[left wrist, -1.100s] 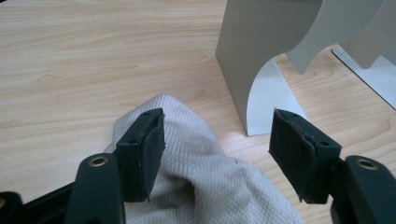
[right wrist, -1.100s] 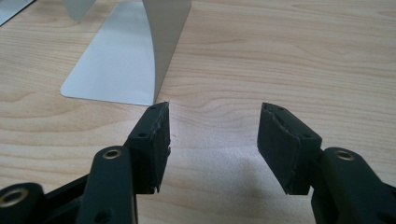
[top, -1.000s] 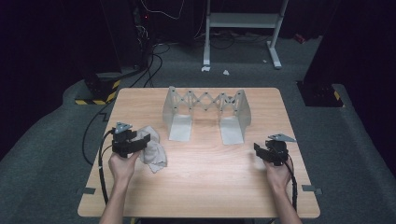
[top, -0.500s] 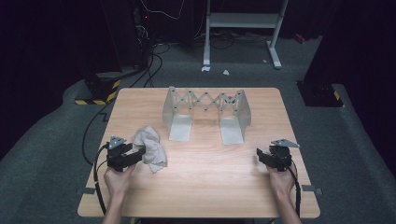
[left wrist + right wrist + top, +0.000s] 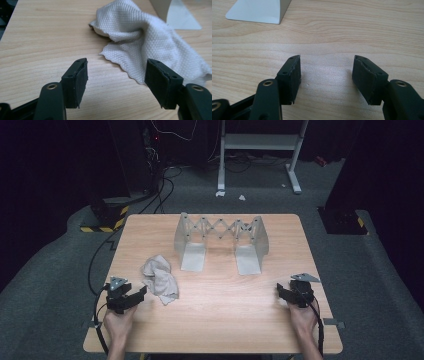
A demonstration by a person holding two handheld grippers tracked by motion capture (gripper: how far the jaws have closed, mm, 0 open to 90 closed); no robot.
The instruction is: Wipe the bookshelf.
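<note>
A crumpled white cloth (image 5: 160, 279) lies on the wooden table (image 5: 225, 325), left of centre. My left gripper (image 5: 137, 295) sits low just near and left of it, open and holding nothing. In the left gripper view the cloth (image 5: 150, 42) spreads just beyond the two black jaws of the left gripper (image 5: 116, 75), its wavy edge close to the right pad (image 5: 160, 82). My right gripper (image 5: 281, 294) rests near the table's right edge. Its jaws have just been opening, and in the right gripper view the right gripper (image 5: 325, 72) has only bare wood between them.
A grey metal folding rack (image 5: 220, 237) with a scissor lattice stands at the back middle of the table; its base plates show as the rack (image 5: 180, 15) and the rack (image 5: 259, 10). Cables and a white stand frame (image 5: 260, 145) lie on the dark floor beyond.
My left gripper has drawn back from the cloth toward the table's near edge and sunk lower. The cloth stays where it lay. The right hand has barely shifted.
</note>
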